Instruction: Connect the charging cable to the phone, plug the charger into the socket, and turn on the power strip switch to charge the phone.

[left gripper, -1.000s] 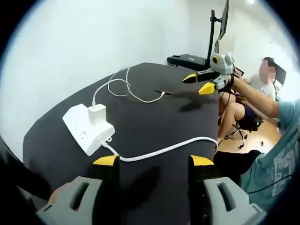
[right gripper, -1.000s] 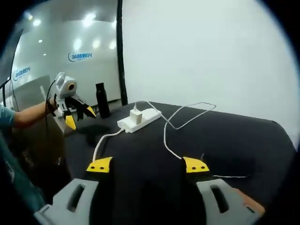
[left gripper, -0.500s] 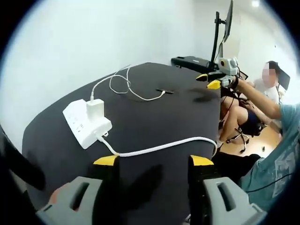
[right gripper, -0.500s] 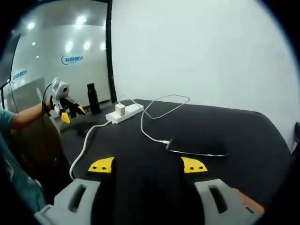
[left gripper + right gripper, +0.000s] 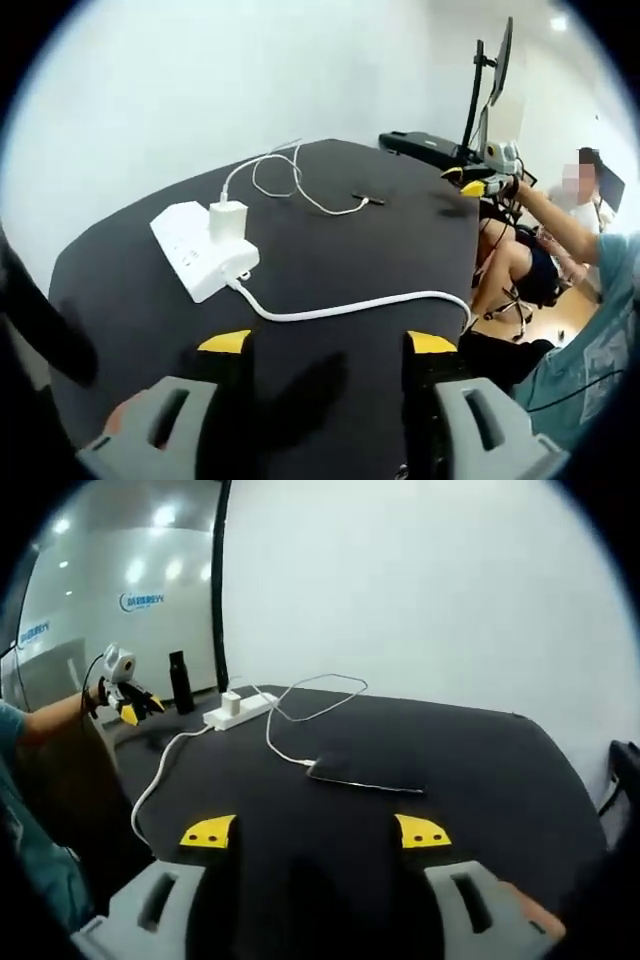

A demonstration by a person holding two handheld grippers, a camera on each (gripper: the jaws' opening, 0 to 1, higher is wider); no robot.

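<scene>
An office or lab-like workroom is shown. A monitor on a stand point(image 5: 497, 75) is seen at the far edge of the black-covered worktop point(image 5: 330, 250), and a seated person on a wheeled office chair point(image 5: 507, 290) is seen just beyond it. Plain white walls point(image 5: 420, 580) are seen behind the worktop, and a glossy partition bearing a blue logo point(image 5: 143, 601) under recessed ceiling lights point(image 5: 165, 515) is seen farther off.
</scene>
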